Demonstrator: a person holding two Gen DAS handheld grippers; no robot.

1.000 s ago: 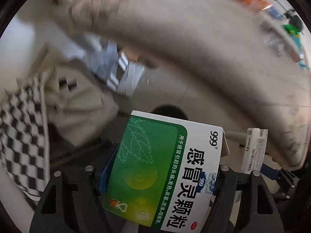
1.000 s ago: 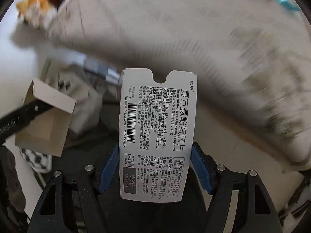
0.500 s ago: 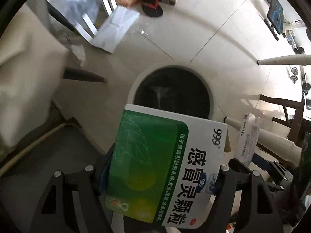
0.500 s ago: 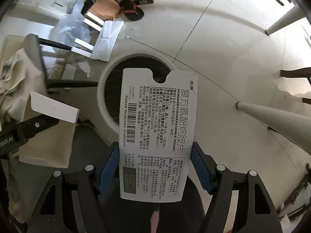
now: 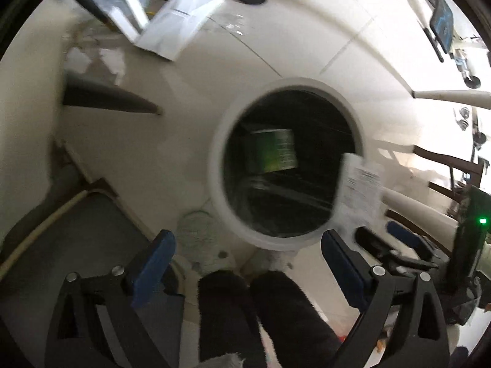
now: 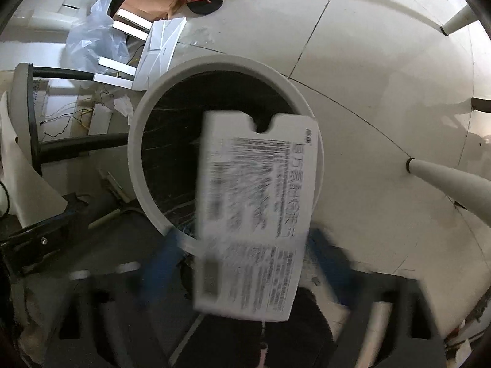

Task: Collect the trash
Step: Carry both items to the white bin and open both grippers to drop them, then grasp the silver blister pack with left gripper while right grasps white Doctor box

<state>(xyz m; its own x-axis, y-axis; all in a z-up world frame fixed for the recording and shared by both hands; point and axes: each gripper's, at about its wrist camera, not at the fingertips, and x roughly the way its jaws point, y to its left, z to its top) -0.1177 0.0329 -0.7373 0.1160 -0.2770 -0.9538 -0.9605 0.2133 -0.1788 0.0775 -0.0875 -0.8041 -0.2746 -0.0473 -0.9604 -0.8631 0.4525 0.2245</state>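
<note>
Above the white bin (image 5: 214, 165) at frame centre, both hand-held grippers (image 5: 248, 254) (image 6: 245, 257) have just spread open; green box (image 5: 273, 150) lies inside, white box (image 6: 254, 214) loose over the rim, floor clutter upper left.

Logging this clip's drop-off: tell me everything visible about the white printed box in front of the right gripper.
The white medicine box is a flat cardboard carton with dense black Chinese text, a barcode and a notched flap at its far end. It is motion-blurred, slightly tilted, over the near rim of the round white bin. The right gripper has just been opening; its blue pads stand clear of the box's sides, so nothing appears to grip it.
</note>
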